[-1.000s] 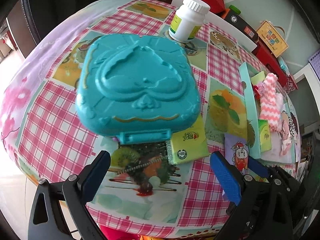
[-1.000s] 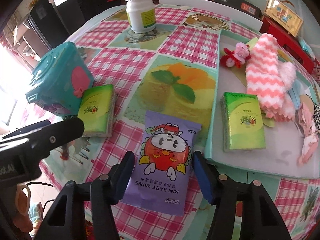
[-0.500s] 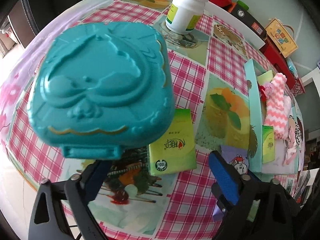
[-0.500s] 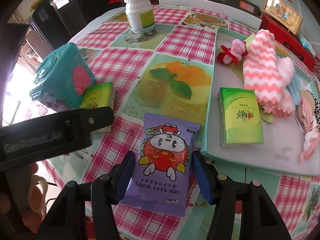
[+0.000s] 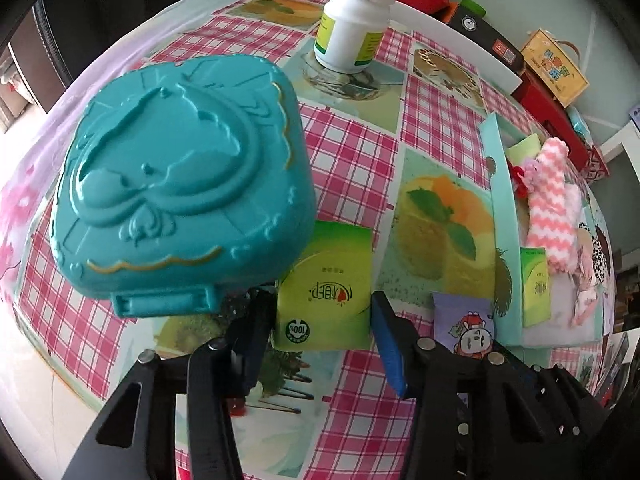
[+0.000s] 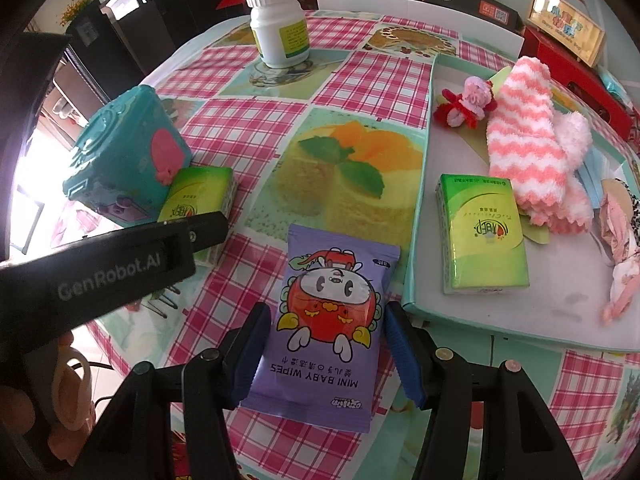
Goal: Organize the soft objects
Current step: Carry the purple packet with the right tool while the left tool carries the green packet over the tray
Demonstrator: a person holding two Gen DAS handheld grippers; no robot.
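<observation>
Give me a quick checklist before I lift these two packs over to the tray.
1. Tissue pack between the left gripper jaws, which have just been closing: ok.
2. Left pads pressing on it: cannot tell.
3. Teal box apart from that pack: not ok, it sits right against it.
4. Right gripper pads on both sides of the baby wipes pack: ok.
5. Bare room in the tray: ok.

The left claw (image 5: 320, 332) has slid sideways and its jaws have just been closing around the green tissue pack (image 5: 326, 292).
</observation>
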